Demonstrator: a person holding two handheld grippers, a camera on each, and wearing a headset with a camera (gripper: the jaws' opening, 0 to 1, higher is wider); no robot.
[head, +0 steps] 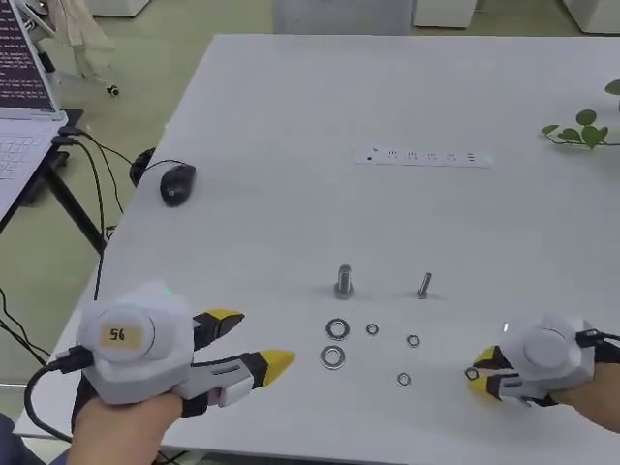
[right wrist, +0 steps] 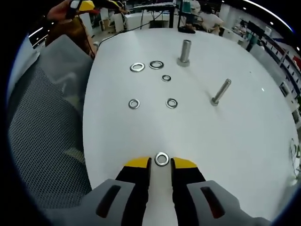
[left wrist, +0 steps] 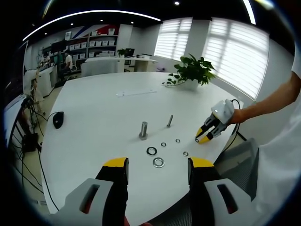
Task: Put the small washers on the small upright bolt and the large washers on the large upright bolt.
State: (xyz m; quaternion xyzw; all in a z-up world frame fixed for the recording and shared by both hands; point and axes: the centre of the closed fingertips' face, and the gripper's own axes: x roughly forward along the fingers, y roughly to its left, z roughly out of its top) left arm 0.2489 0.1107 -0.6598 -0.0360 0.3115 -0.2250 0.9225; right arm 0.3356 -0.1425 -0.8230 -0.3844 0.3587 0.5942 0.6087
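"Whereabouts of the small washer [right wrist: 162, 159]?"
"By the tabletop's [right wrist: 225, 141] near edge, between the right gripper's [right wrist: 161, 163] fingers; gripped or not, can't tell. Left gripper's [left wrist: 158, 162] fingers spread, empty."
"Risk?"
"Shallow pinch could flick it over that edge."

Table [head: 291, 116]: white worktop with rounded corners, bearing every item listed below except the laptop.
Power strip [head: 422, 157]: white, lying flat toward the far side of the table; also seen in the left gripper view [left wrist: 136, 93].
Mouse [head: 177, 182]: black, near the table's left edge, well apart from the power strip.
Plant [head: 586, 131]: green and leafy, at the table's far right [left wrist: 190, 70].
Laptop [head: 19, 68]: open, off the table to the left, screen showing lines of text.
Windows [left wrist: 225, 47]: slatted blinds, bright behind the plant.
Shelves [left wrist: 94, 44]: white boxes, far wall.
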